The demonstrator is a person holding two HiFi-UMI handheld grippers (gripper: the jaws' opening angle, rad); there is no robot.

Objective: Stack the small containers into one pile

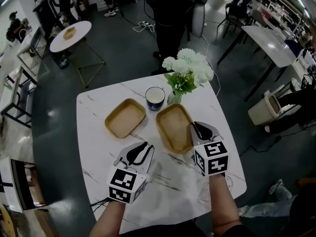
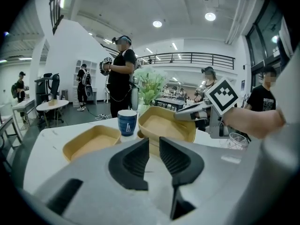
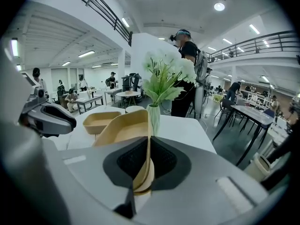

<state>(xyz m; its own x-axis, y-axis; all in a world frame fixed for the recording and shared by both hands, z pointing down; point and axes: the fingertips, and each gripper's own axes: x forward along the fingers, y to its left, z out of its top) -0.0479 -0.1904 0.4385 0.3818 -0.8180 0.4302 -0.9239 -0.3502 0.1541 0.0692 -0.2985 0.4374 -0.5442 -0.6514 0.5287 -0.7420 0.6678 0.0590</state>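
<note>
Two shallow tan containers are on the white marble table (image 1: pixel 94 132). The left container (image 1: pixel 125 117) (image 2: pixel 91 142) (image 3: pixel 101 120) lies flat. My right gripper (image 1: pixel 202 131) (image 3: pixel 149 146) is shut on the right rim of the other container (image 1: pixel 174 127) (image 2: pixel 164 125) (image 3: pixel 124 128), which sits tilted with that side raised. My left gripper (image 1: pixel 138 154) (image 2: pixel 153 145) hovers nearer the front edge, pointing at the gap between the containers. Its jaws stand apart with nothing between them.
A blue cup (image 1: pixel 155 98) (image 2: pixel 127 122) stands just behind the containers. Next to it is a vase of white flowers (image 1: pixel 187 73) (image 3: pixel 153 118). A clear glass (image 2: pixel 236 139) stands by my right arm. People and other tables fill the room beyond.
</note>
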